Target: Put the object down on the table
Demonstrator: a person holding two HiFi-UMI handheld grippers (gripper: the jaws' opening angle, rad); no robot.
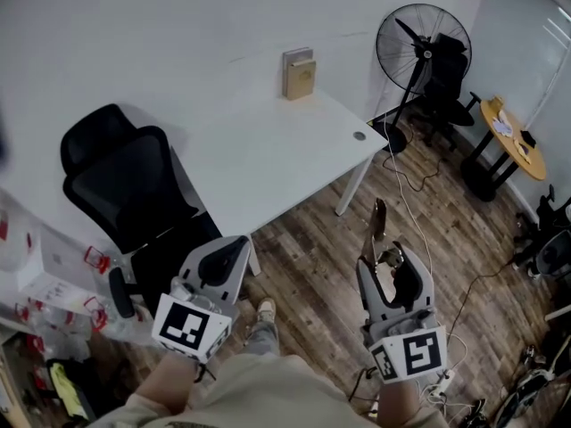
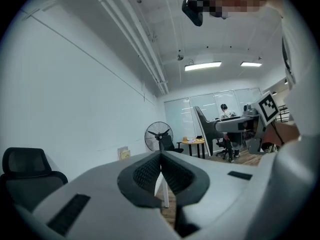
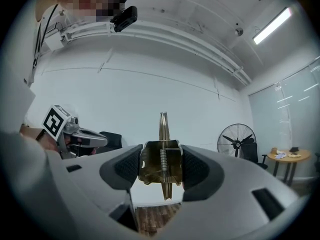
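A brass-coloured spring clip [image 1: 378,226] stands upright between the pads of my right gripper [image 1: 384,259], which is shut on it over the wooden floor, in front of the white table [image 1: 268,154]. In the right gripper view the clip [image 3: 161,165] fills the gap between the pads of the right gripper [image 3: 161,168], its thin handle pointing up. My left gripper [image 1: 234,244] hangs beside the black office chair [image 1: 134,185], near the table's front corner. In the left gripper view the left gripper [image 2: 160,157] has its jaws touching at the tips with nothing between them.
A small tan box [image 1: 299,72] stands at the table's far edge against the wall. A standing fan [image 1: 419,47] and a round wooden side table [image 1: 513,136] are at the right. Cables [image 1: 403,181] trail across the floor. Clutter [image 1: 40,301] lies at the left.
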